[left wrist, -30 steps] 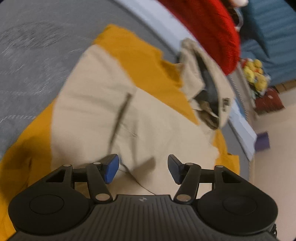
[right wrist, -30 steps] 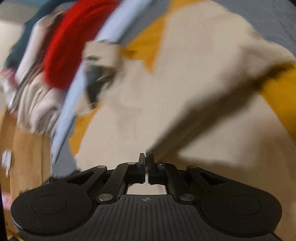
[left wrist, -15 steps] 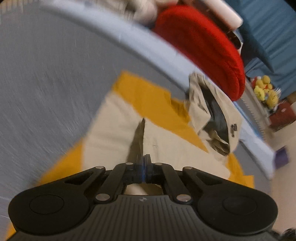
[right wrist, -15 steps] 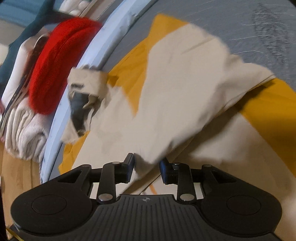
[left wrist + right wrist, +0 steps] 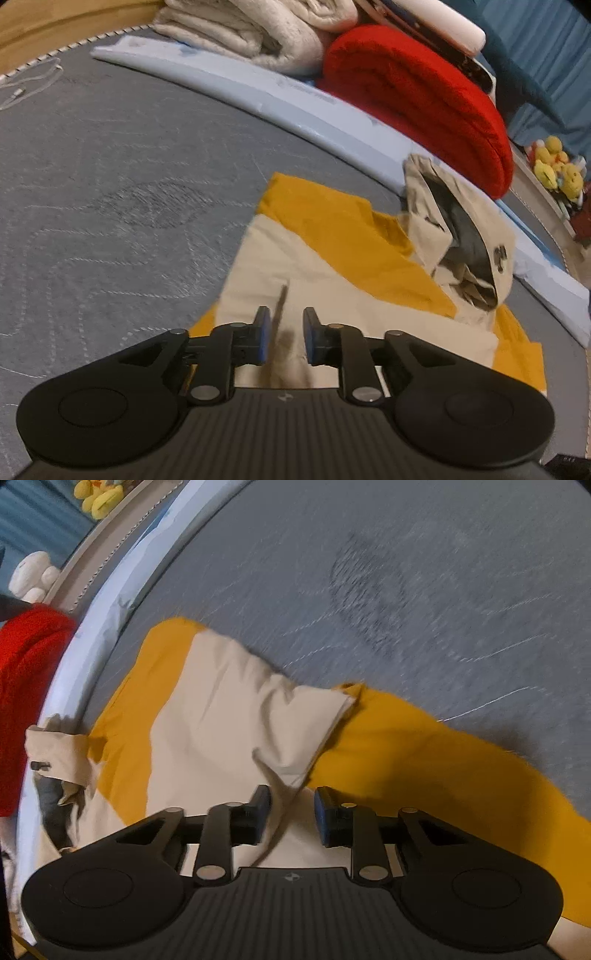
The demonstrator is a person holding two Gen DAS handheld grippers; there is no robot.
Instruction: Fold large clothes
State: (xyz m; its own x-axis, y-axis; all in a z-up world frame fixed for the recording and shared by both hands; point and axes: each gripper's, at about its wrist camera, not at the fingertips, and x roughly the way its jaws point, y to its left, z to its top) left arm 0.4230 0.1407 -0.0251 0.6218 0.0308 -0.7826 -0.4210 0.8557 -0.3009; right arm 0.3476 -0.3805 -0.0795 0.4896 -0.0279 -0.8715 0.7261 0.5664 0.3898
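Note:
A beige and mustard-yellow hooded jacket (image 5: 332, 273) lies partly folded on the grey mattress (image 5: 110, 177), its hood (image 5: 461, 240) at the far right. My left gripper (image 5: 285, 341) is open over the near beige edge, with a fold of cloth between the fingers. In the right wrist view the jacket (image 5: 236, 716) has a beige panel folded over the yellow part (image 5: 424, 760). My right gripper (image 5: 291, 818) is open, a beige cloth edge lying between its fingers.
A pale blue bolster (image 5: 280, 99) runs along the mattress's far side. Behind it lie a red rolled blanket (image 5: 417, 96) and cream blankets (image 5: 258, 29). Yellow plush toys (image 5: 557, 170) sit at the right. A white cable (image 5: 22, 88) lies at the far left.
My left gripper shut on the cloth half a second ago and has now opened partway. My right gripper went from shut to open, letting the beige fold drop onto the jacket.

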